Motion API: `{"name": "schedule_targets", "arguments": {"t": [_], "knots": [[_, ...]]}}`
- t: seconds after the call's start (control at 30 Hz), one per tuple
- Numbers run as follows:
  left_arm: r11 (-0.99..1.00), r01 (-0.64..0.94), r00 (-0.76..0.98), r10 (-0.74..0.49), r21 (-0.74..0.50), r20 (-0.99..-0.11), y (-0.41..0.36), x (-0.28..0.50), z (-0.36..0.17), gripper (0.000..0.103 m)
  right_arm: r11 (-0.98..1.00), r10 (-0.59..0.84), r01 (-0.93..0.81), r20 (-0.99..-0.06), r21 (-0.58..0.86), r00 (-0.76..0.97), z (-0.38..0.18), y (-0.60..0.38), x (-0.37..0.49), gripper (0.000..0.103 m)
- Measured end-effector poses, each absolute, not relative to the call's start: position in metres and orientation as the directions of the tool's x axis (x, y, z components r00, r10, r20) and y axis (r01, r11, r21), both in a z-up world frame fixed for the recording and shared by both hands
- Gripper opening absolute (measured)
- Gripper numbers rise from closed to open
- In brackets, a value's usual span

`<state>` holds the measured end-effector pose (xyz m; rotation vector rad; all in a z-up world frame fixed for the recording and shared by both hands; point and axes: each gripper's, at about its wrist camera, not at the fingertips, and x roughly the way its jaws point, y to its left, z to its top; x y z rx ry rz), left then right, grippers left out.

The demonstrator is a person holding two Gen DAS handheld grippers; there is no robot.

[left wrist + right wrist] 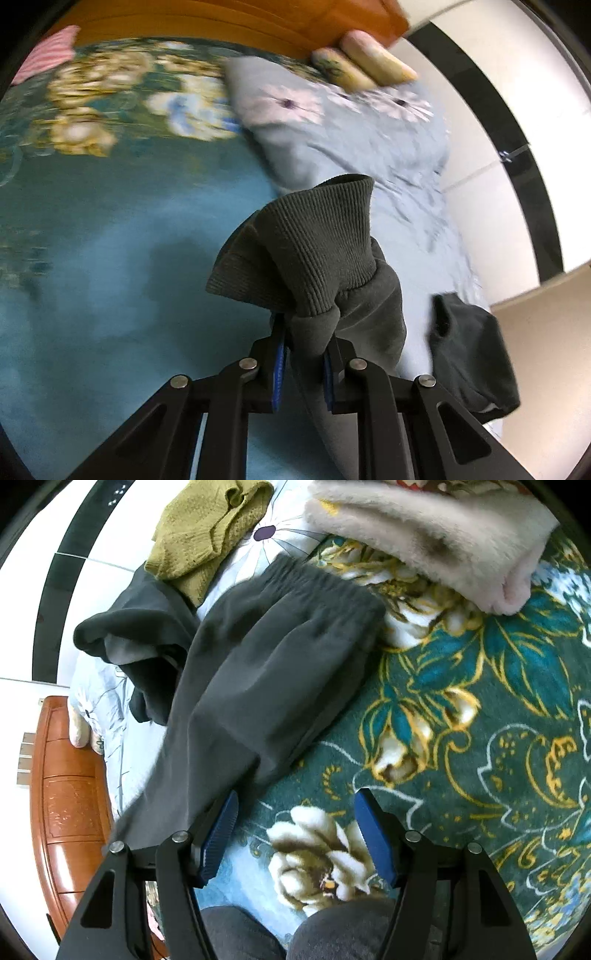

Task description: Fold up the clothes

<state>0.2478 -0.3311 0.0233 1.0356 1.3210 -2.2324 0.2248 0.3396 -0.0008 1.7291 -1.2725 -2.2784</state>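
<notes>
My left gripper (304, 332) is shut on the ribbed cuff (314, 240) of a pair of dark grey sweatpants and holds it above the teal blanket (92, 240). The cuff bunches up over the fingertips, and the leg hangs down behind them. In the right wrist view the sweatpants (273, 657) lie on the bed with the gathered waistband at the far end, and one leg runs down toward the lower left. My right gripper (297, 797) stands open over the floral blanket (461, 738), with nothing between its blue pads. The pant leg passes just beside its left finger.
Another dark garment (136, 627) lies crumpled on the pale blue flowered quilt (351, 129). An olive knit sweater (207, 528) and a fluffy beige blanket (436, 535) lie beyond the pants. Pillows (373, 62) lean on the wooden headboard (70, 775). A person's grey-clad knees (332, 930) are below.
</notes>
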Motion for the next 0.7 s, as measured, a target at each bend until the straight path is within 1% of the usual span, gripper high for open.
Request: {"name": "schedule_targets", "arguments": {"t": [0.13, 0.27, 0.43, 0.7], "knots": [[-0.429, 0.690, -0.620, 0.065, -0.583, -0.782, -0.368, 0.279, -0.004, 0.017, -0.671, -0.462, -0.433, -0.796, 0.602, -0.391, -0.005, 0.333, 0.226, 0.067], [-0.343, 0.717, -0.617, 0.092, -0.607, -0.782, -0.375, 0.289, -0.028, 0.017, -0.646, -0.470, -0.438, -0.778, 0.625, -0.418, -0.015, 0.335, 0.218, 0.067], [-0.335, 0.729, -0.604, 0.095, -0.597, -0.791, -0.377, 0.285, -0.033, 0.017, -0.572, -0.487, -0.468, -0.737, 0.674, -0.469, -0.036, 0.339, 0.197, 0.067], [-0.327, 0.740, -0.591, 0.102, -0.588, -0.800, -0.377, 0.279, -0.040, 0.018, -0.579, -0.415, -0.487, -0.751, 0.654, -0.514, -0.056, 0.341, 0.158, 0.067]]}}
